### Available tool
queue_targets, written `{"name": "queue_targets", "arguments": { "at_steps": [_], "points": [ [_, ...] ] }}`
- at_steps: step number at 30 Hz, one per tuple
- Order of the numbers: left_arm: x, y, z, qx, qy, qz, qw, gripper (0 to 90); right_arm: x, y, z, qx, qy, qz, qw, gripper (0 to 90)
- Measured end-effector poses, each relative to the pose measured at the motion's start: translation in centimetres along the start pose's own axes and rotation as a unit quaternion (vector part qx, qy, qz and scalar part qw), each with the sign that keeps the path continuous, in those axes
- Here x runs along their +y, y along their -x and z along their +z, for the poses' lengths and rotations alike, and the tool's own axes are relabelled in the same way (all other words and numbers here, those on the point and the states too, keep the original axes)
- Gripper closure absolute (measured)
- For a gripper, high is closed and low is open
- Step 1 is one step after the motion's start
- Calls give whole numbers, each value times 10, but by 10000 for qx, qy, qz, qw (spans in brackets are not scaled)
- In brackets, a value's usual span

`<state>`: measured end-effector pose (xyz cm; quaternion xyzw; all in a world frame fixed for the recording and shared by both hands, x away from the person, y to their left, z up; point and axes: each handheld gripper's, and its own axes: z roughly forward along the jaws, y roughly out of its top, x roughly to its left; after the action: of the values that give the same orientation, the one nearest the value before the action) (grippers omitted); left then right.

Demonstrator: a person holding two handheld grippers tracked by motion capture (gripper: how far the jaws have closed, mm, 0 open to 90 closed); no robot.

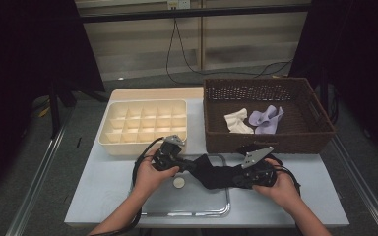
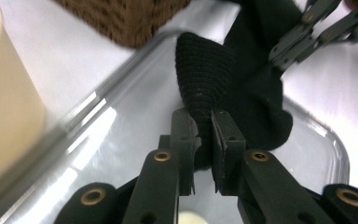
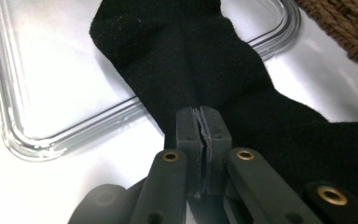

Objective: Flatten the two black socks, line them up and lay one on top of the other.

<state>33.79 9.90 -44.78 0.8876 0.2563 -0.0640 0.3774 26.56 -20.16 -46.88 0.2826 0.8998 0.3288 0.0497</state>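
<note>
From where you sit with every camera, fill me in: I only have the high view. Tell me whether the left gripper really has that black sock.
Observer: Yes. In the left gripper view the left gripper pinches a fold of the black sock.
Operator: Now report the right one.
Observer: The right gripper is shut on the sock's fabric, jaws almost meeting.
Operator: Say where it grips.
Observer: Just outside the clear tray's rim; beyond it the sock lies across the rim.
</note>
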Motion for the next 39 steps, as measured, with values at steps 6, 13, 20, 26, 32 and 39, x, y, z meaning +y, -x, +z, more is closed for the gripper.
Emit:
{"name": "queue_targets", "arguments": {
  "at_steps": [6,13,20,26,32,39],
  "points": [
    [-6,1,0,26,-97,-79,9999,806,-5,-2,-2,33,53,66,10000,885],
    [-9,1,-5,157,-126,-26,9998,778,-4,-3,-2,58,7,36,10000,885],
    [-9,-1,-11,245,-112,104,9996,735,-3,-2,-2,92,-21,21,10000,885],
    [-10,-3,-16,341,-98,76,9993,740,-3,-1,-4,137,-86,-28,9999,885],
    [-11,-3,-26,405,24,169,9990,703,-7,0,-10,112,-183,53,9998,881],
    [-9,1,-13,302,-82,333,9990,613,-6,5,-23,-123,-25,178,9998,736]
  ]
}}
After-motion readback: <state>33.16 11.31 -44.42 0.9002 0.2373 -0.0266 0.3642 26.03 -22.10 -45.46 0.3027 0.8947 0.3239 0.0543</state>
